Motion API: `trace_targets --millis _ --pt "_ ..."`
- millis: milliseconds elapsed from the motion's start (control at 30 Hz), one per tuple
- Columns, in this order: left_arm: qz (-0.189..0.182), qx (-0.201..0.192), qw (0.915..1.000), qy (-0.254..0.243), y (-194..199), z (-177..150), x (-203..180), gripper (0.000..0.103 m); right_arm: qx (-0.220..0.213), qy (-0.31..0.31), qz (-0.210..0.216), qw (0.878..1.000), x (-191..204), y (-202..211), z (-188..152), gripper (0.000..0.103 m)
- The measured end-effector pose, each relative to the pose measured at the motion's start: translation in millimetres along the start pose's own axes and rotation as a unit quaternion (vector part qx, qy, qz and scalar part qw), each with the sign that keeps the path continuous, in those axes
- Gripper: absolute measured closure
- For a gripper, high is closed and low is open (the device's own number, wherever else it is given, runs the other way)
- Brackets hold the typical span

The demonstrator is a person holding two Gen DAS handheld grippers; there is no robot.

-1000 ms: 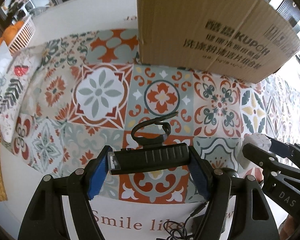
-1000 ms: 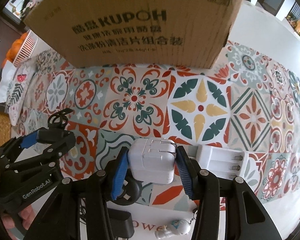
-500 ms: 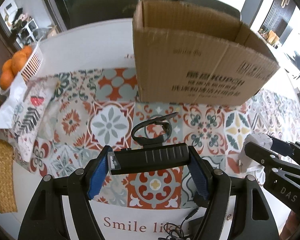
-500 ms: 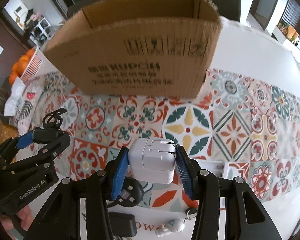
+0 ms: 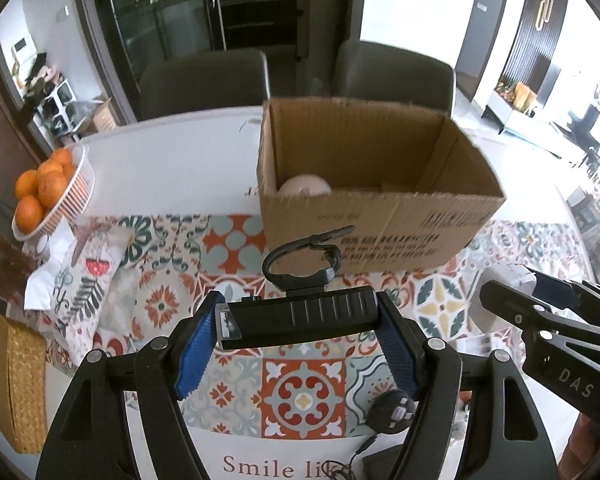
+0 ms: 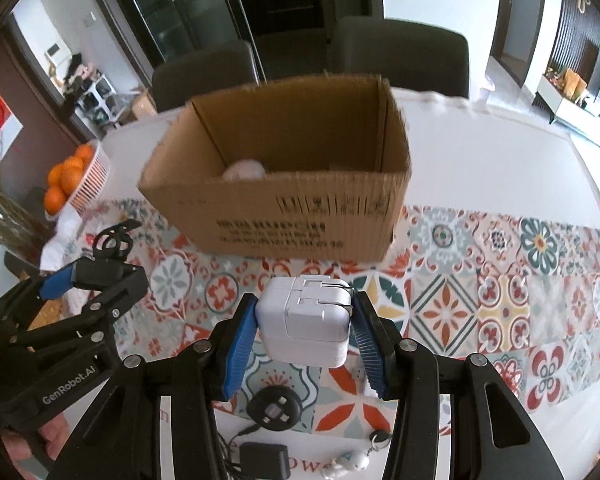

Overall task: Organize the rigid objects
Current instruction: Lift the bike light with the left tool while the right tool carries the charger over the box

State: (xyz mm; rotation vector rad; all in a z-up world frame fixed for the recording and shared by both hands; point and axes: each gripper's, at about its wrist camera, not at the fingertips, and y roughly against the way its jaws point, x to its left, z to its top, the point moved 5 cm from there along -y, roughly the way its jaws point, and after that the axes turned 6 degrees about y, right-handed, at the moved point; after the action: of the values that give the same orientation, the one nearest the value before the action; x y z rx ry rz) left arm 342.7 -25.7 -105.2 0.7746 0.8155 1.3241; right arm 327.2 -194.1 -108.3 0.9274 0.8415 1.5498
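Jaws of both grippers are holding loads: left gripper [image 5: 300, 334] is clamping a black light [image 5: 300, 316] by its ends, right gripper [image 6: 306, 330] is squeezing a white charger [image 6: 304, 326] by its flat sides, frame centre. Both look light, stiff, slick. Box [image 5: 364, 196] is waiting above.

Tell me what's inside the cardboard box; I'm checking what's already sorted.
Inside the cardboard box, a pale rounded object shows at the near left corner, plus a small unclear shape further right. The near wall hides the rest of the floor.
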Motion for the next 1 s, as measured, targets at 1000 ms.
trace_targets --millis 1000 --pt "-0.033 -0.042 0.9976 -0.045 25.7 79.8 -21.6 0.030 -0.071 0.004 0.007 0.997 -4.2 41.3 81.0 0.055"
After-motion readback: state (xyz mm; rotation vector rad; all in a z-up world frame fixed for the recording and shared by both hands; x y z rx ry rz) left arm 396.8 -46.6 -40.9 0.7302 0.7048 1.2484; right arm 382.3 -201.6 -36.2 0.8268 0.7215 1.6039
